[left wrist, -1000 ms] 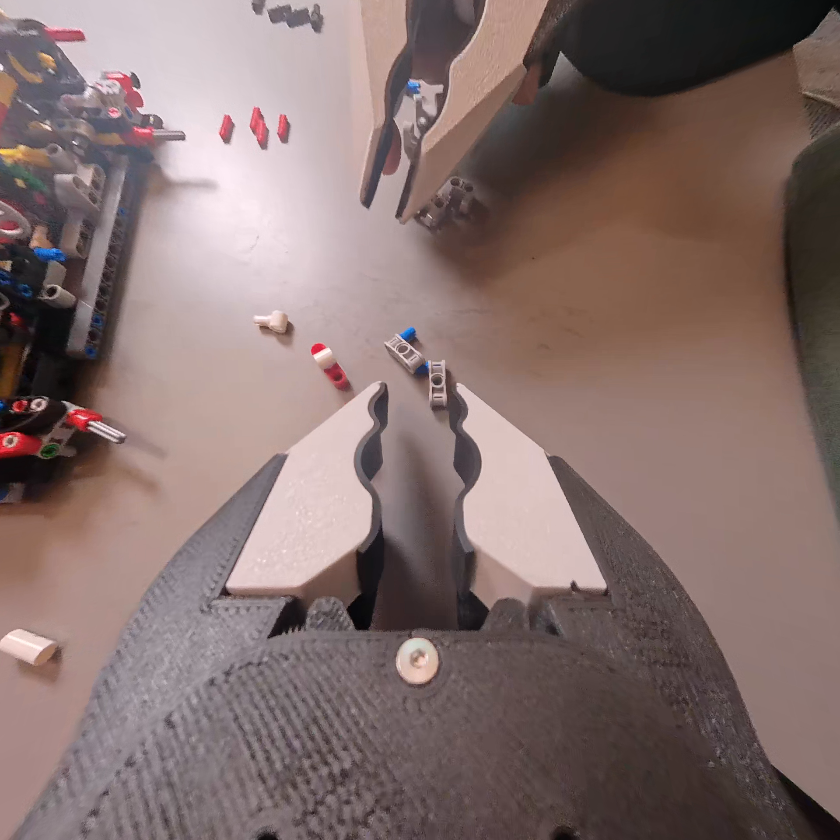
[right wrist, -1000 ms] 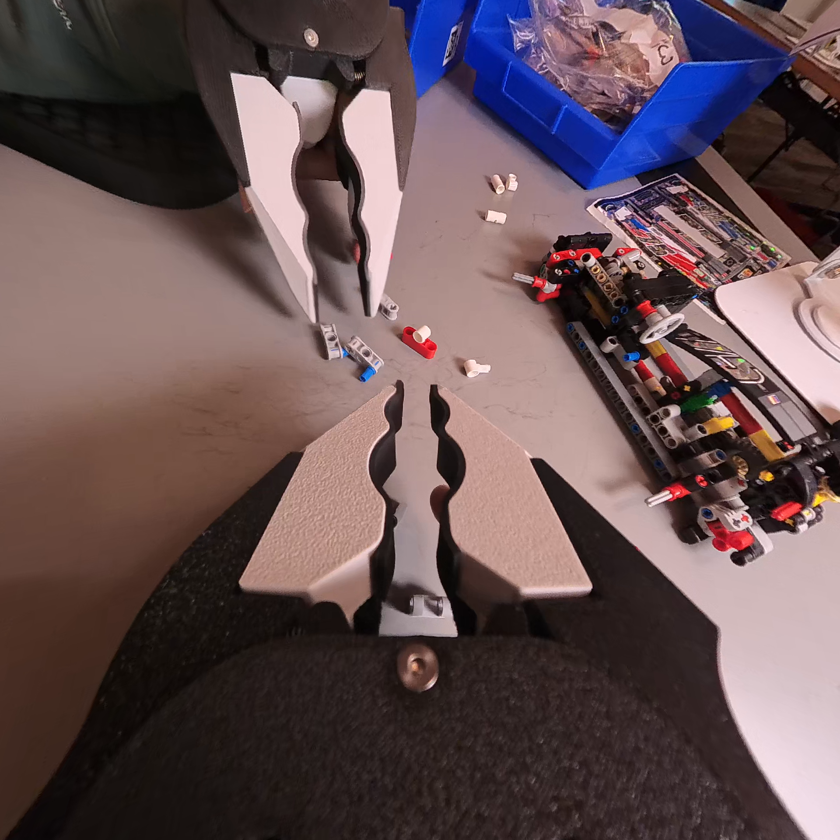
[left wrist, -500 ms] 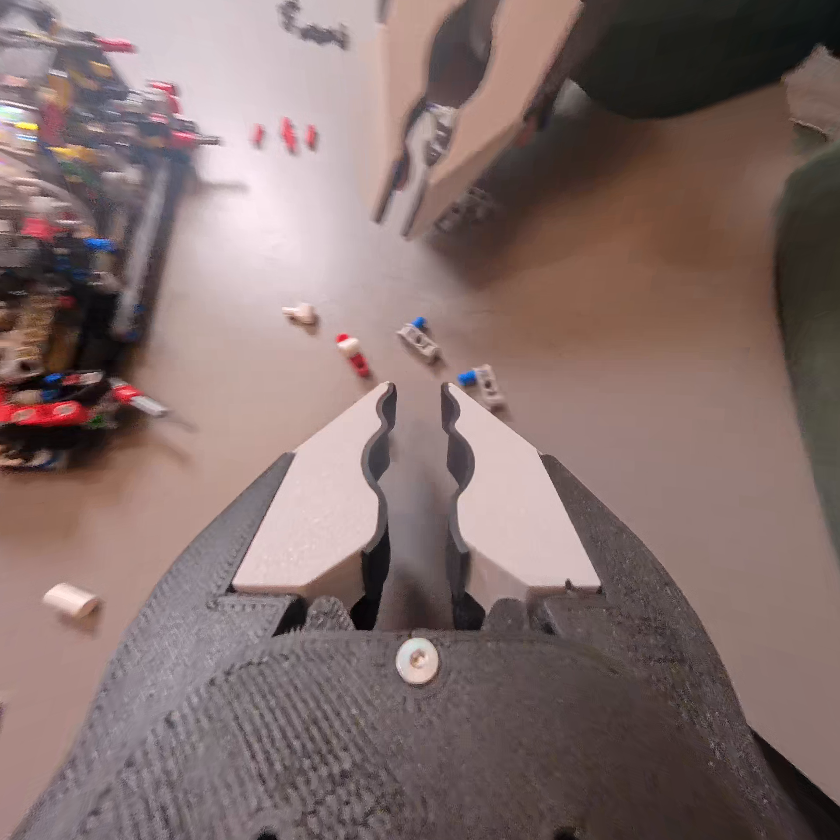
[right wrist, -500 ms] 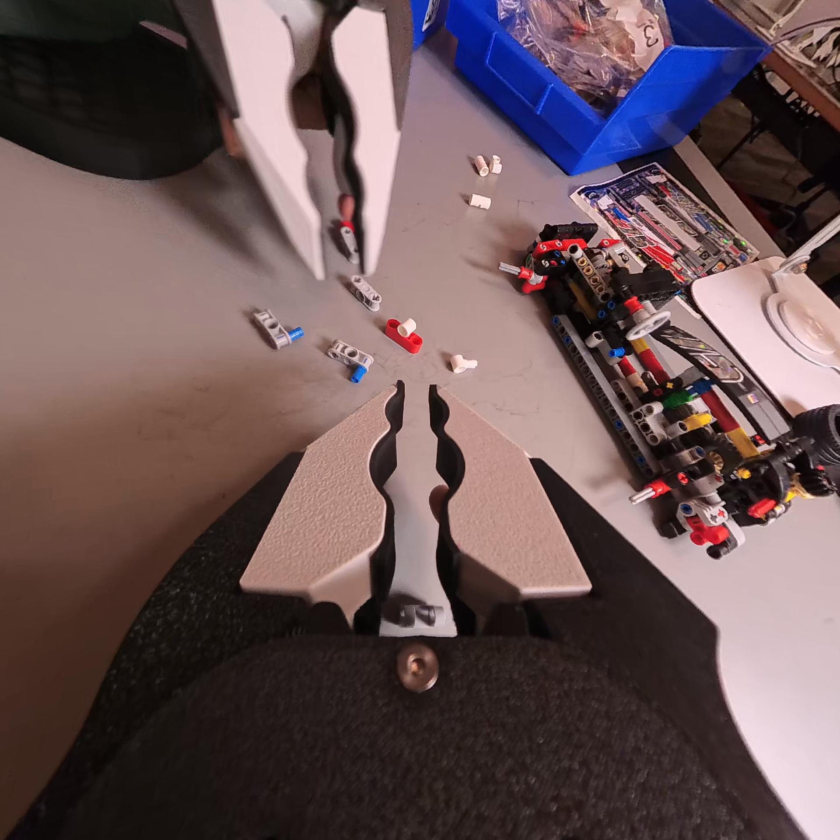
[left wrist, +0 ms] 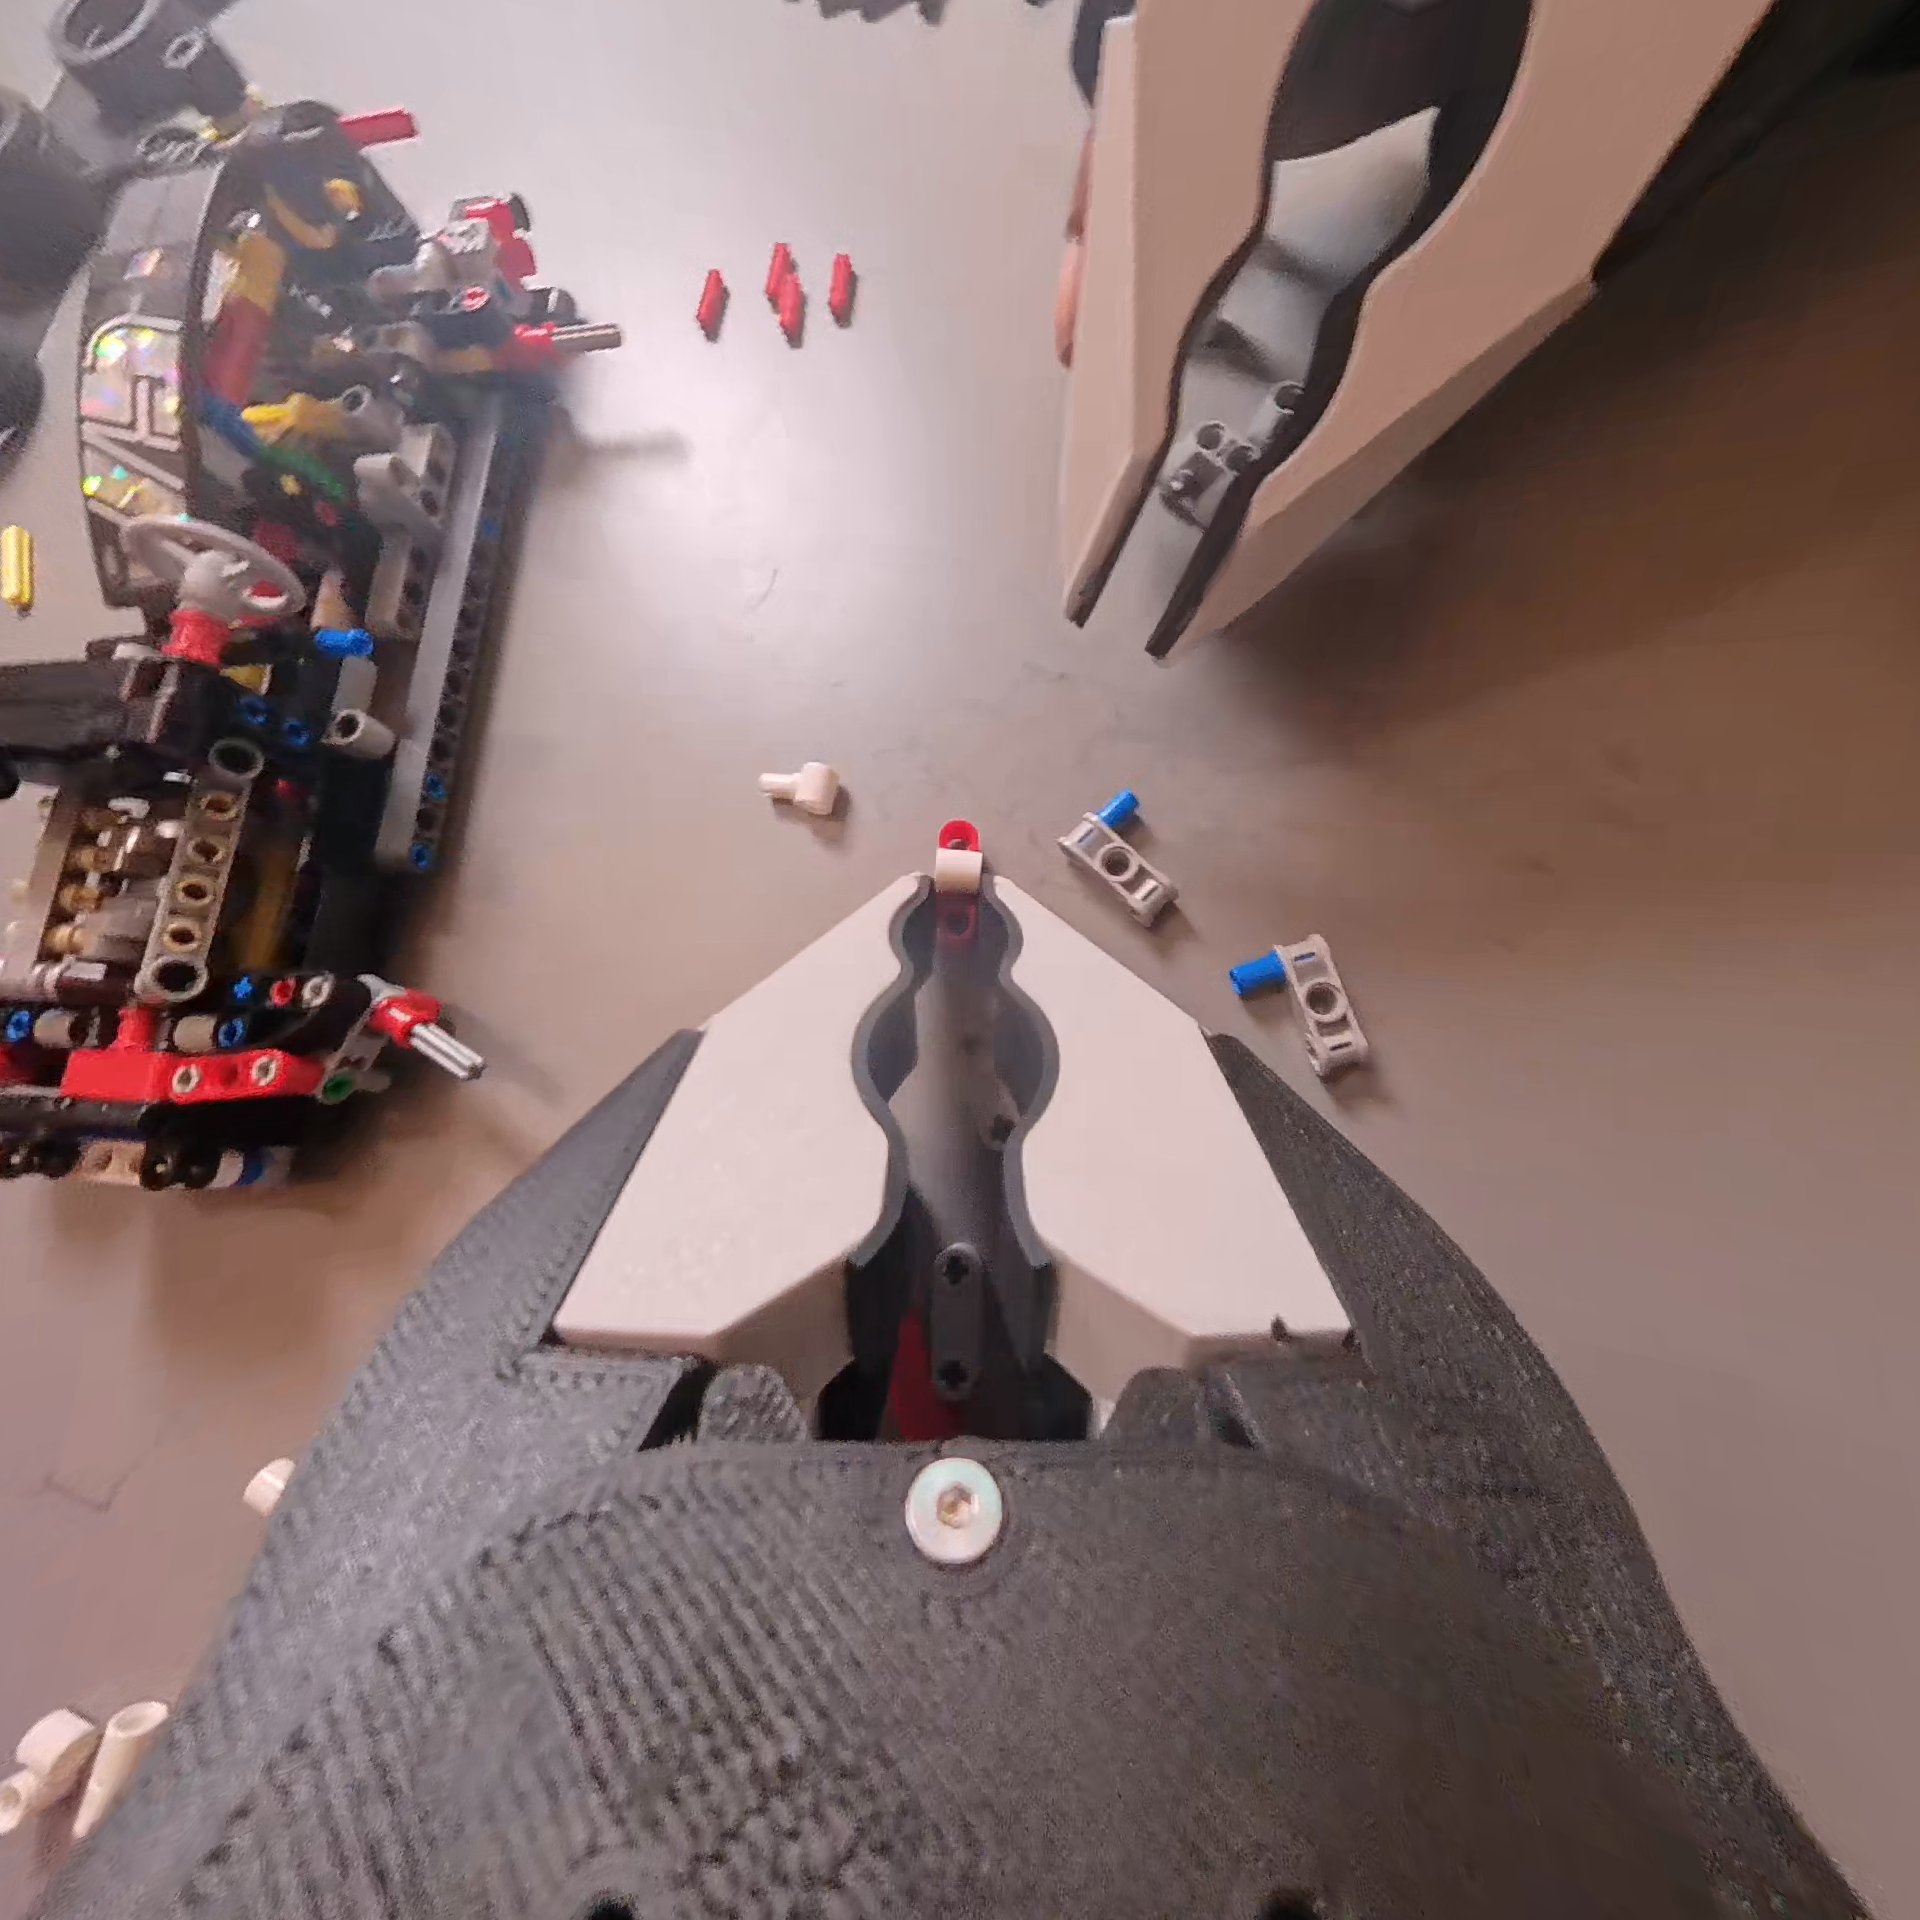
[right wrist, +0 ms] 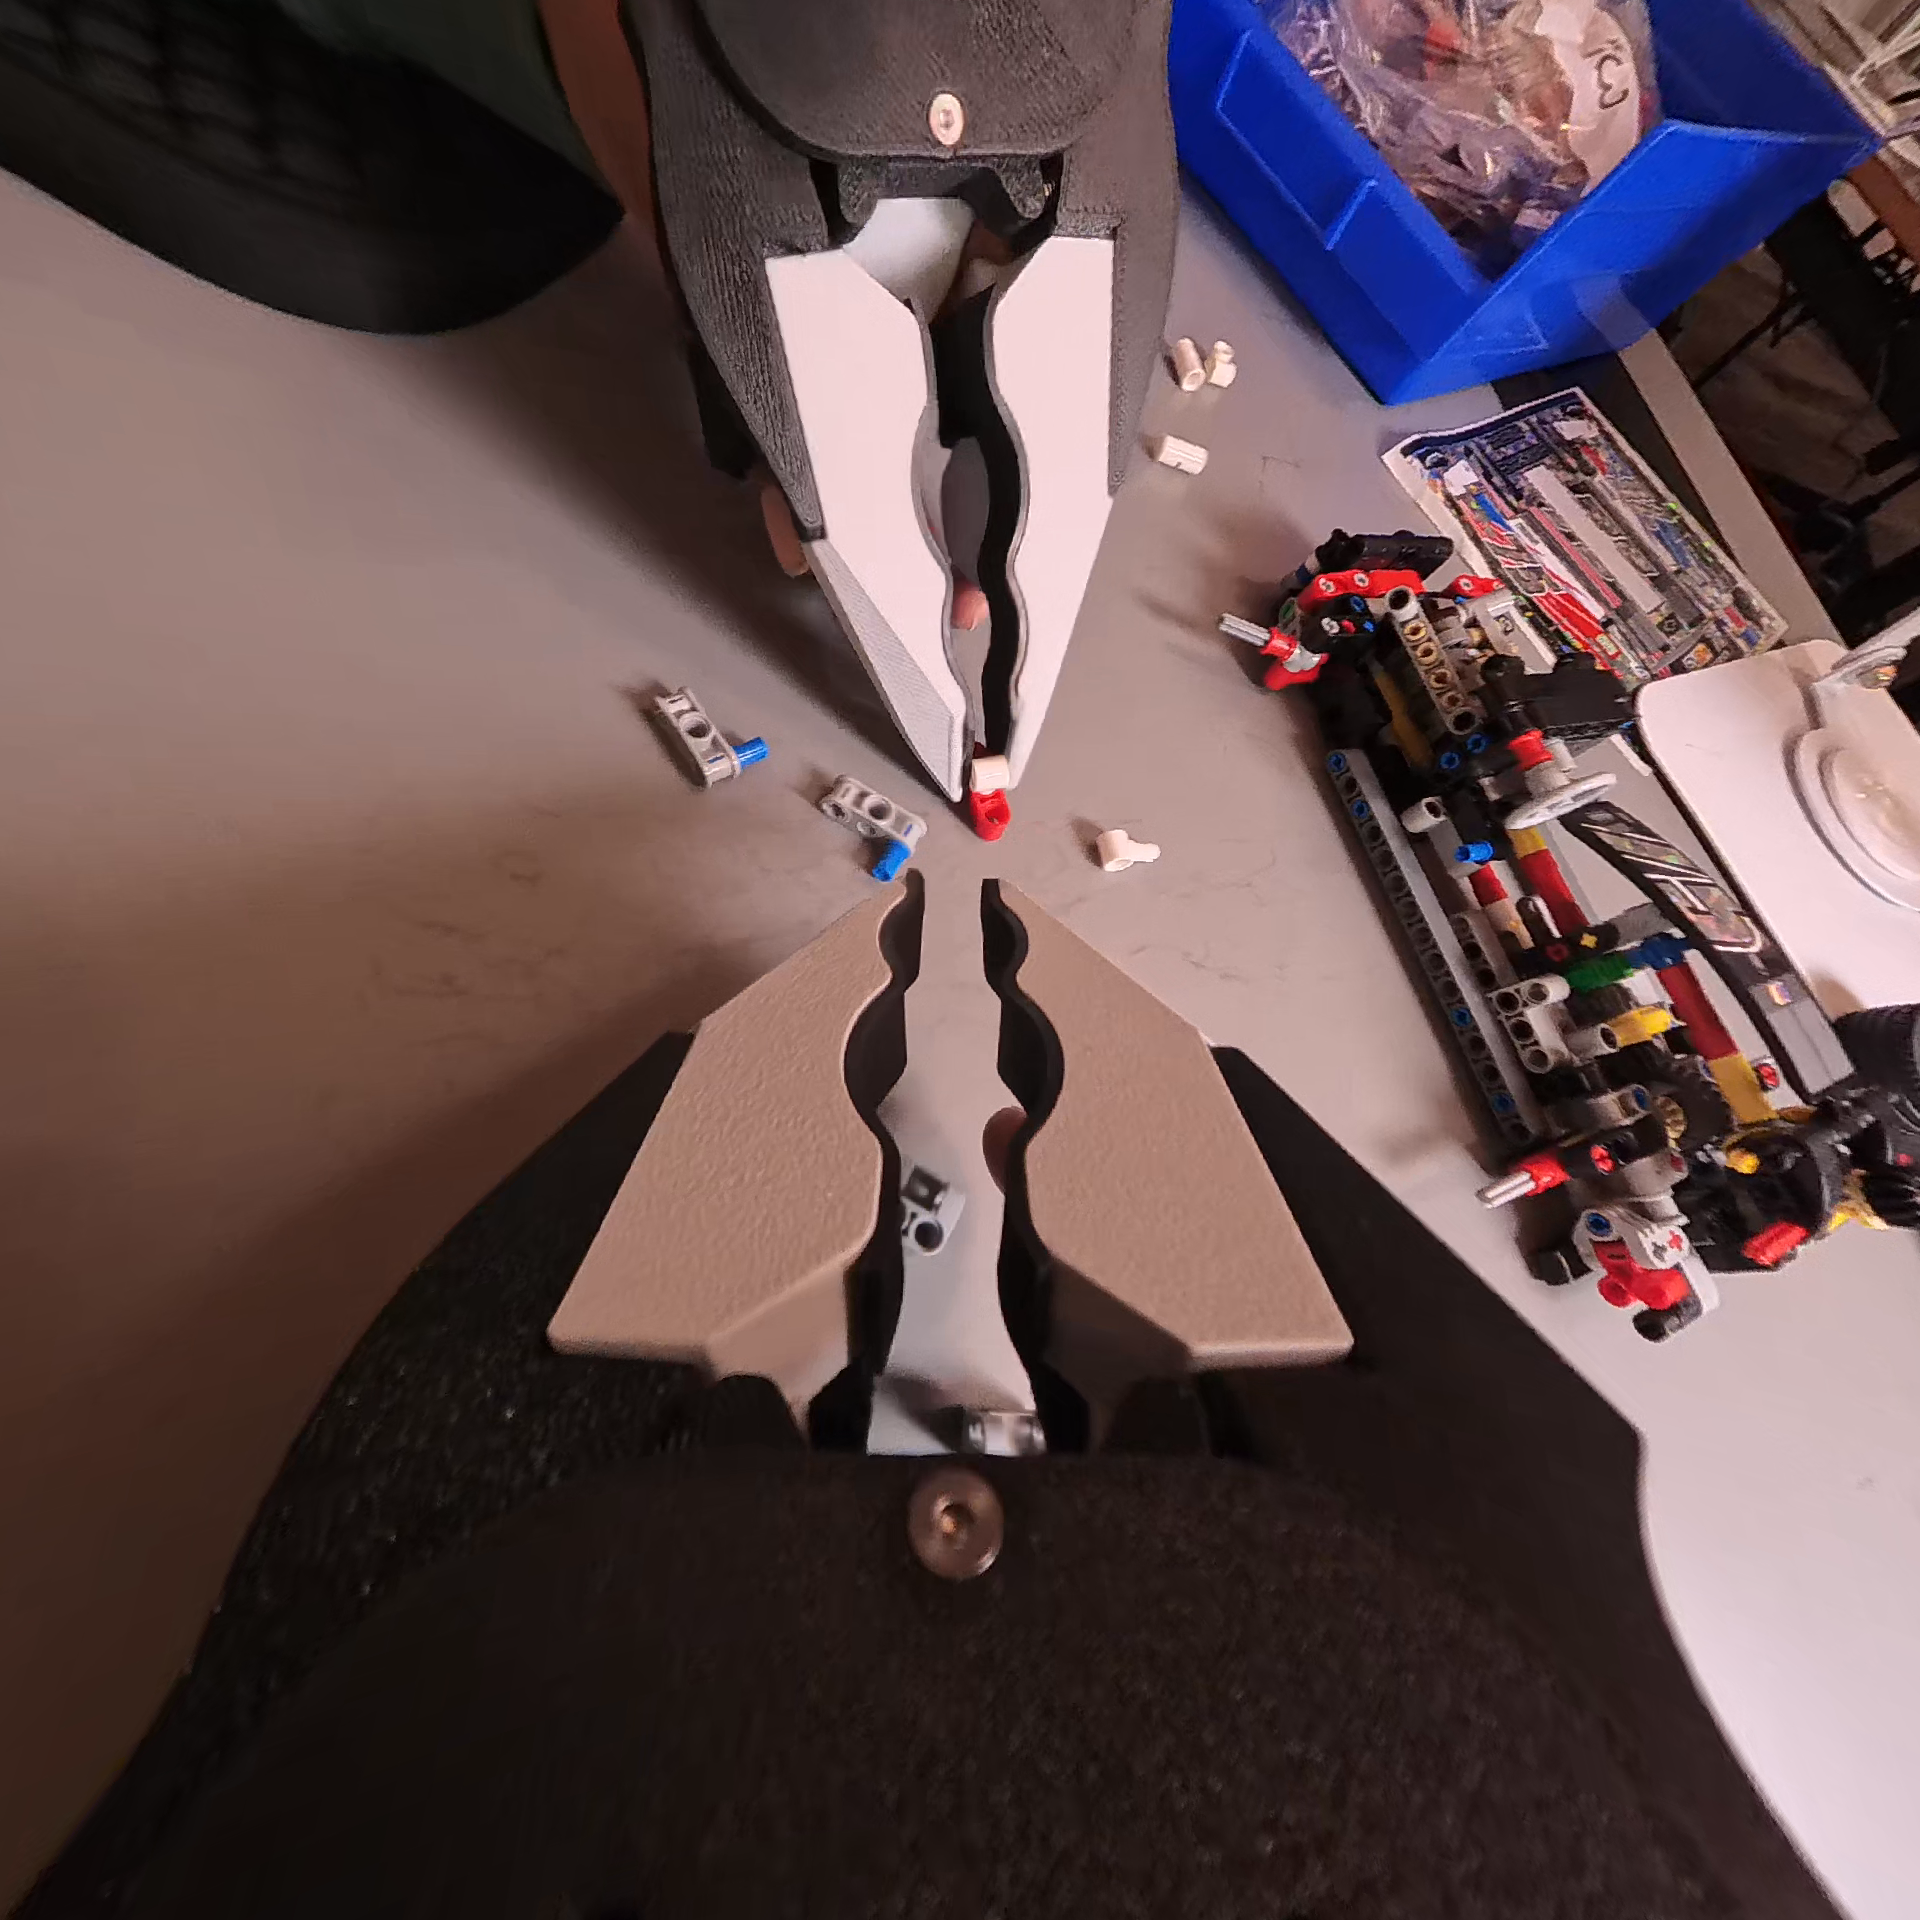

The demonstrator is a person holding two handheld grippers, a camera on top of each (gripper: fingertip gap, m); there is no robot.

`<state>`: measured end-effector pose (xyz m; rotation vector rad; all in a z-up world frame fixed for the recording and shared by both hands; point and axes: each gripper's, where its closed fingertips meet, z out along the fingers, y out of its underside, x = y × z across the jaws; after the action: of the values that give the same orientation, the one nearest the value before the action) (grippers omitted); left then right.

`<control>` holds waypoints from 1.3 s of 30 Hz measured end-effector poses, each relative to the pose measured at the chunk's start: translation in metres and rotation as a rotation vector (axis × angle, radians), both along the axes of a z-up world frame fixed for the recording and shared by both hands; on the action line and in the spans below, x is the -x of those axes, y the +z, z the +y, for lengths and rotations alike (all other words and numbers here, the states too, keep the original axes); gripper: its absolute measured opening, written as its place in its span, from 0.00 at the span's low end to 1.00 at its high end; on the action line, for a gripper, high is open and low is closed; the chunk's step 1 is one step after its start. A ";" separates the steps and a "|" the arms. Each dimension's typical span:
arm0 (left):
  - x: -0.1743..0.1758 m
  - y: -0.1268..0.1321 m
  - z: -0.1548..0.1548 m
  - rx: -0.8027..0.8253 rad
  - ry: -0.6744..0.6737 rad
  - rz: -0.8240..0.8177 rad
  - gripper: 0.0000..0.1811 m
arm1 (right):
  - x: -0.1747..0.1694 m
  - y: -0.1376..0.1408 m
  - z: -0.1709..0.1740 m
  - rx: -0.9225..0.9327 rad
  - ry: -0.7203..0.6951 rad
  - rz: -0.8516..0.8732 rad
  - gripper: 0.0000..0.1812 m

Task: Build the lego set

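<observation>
- Slip risk: red piece with its white sleeve is pinched only at the very tips of the left gripper; any twist could pop it out onto the table.
- Left fingers: nearly closed on that piece, which sits at 12 o'clock, low over the table.
- Right gripper: narrow gap at the tips; a small grey piece shows deep between its fingers, but I cannot tell whether it is gripped.
- Half-built car: 3 o'clock in the right view, well apart from both grippers.

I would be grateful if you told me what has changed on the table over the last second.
The left gripper swung toward the model and closed on the red piece with the white connector. The right gripper stays nearly shut, a grey piece between its fingers. The two grey-and-blue pieces, the loose white connector and the model lie as before.
</observation>
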<state>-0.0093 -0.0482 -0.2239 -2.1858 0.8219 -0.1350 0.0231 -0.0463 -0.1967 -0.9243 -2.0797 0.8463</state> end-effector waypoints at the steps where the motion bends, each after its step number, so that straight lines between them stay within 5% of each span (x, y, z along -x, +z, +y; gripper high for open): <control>1: -0.005 0.000 -0.003 0.001 -0.043 0.003 0.03 | -0.002 -0.001 -0.003 0.003 0.015 -0.015 0.05; 6: -0.026 0.000 -0.018 0.001 -0.202 -0.019 0.03 | -0.012 -0.006 -0.025 -0.019 0.131 -0.101 0.06; 11: -0.017 0.009 -0.018 -0.027 -0.159 -0.020 0.12 | -0.011 -0.008 -0.032 -0.025 0.139 -0.139 0.06; 23: -0.035 0.017 -0.040 -0.012 -0.197 -0.108 0.10 | -0.009 -0.024 -0.038 -0.069 0.119 -0.263 0.08; 35: -0.047 0.051 -0.030 -0.249 -0.206 -0.087 0.06 | -0.014 0.031 -0.041 0.435 0.071 -0.191 0.08; 39: -0.058 0.079 -0.036 -0.232 -0.231 -0.436 0.03 | -0.019 0.069 -0.048 0.564 0.195 -0.005 0.10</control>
<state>0.0490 -0.0843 -0.1449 -1.7497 0.7891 -0.5803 0.0417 -0.0942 -0.1278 -1.0112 -1.9875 1.5864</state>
